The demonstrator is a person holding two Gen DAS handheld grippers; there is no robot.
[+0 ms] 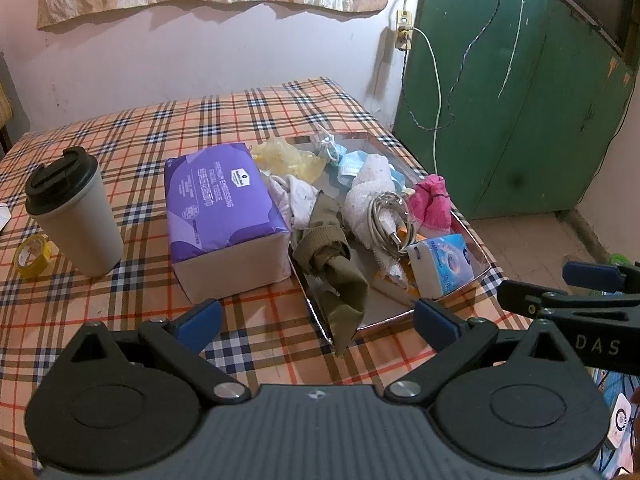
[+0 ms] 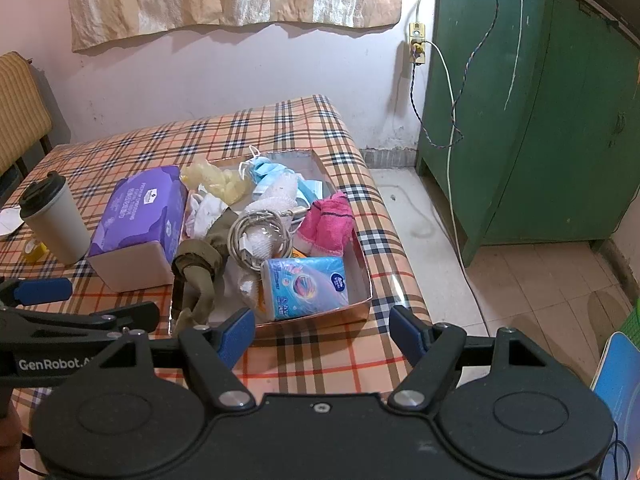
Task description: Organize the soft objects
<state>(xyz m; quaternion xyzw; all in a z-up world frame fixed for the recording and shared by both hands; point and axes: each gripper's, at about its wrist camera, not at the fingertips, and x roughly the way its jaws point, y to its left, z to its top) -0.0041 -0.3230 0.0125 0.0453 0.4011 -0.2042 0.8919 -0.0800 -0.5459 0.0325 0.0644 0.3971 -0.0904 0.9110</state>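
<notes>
Tray [image 2: 362, 280] beyond both gaping empty claws [image 1: 316, 320] [image 2: 322, 330]; yellow tape roll [image 1: 32, 256] clear only leftward.

Purple tissue pack [image 1: 224, 204], pink cloth [image 1: 433, 202], plaid tablecloth [image 1: 132, 136]

1. left gripper [image 1: 316, 322]: black linkage arms, blue finger pads [image 1: 200, 322], silver pivot screws, grey ribbed body.
2. right gripper [image 2: 322, 332]: same build; its side was marked "das", the left's "genrobot".
</notes>
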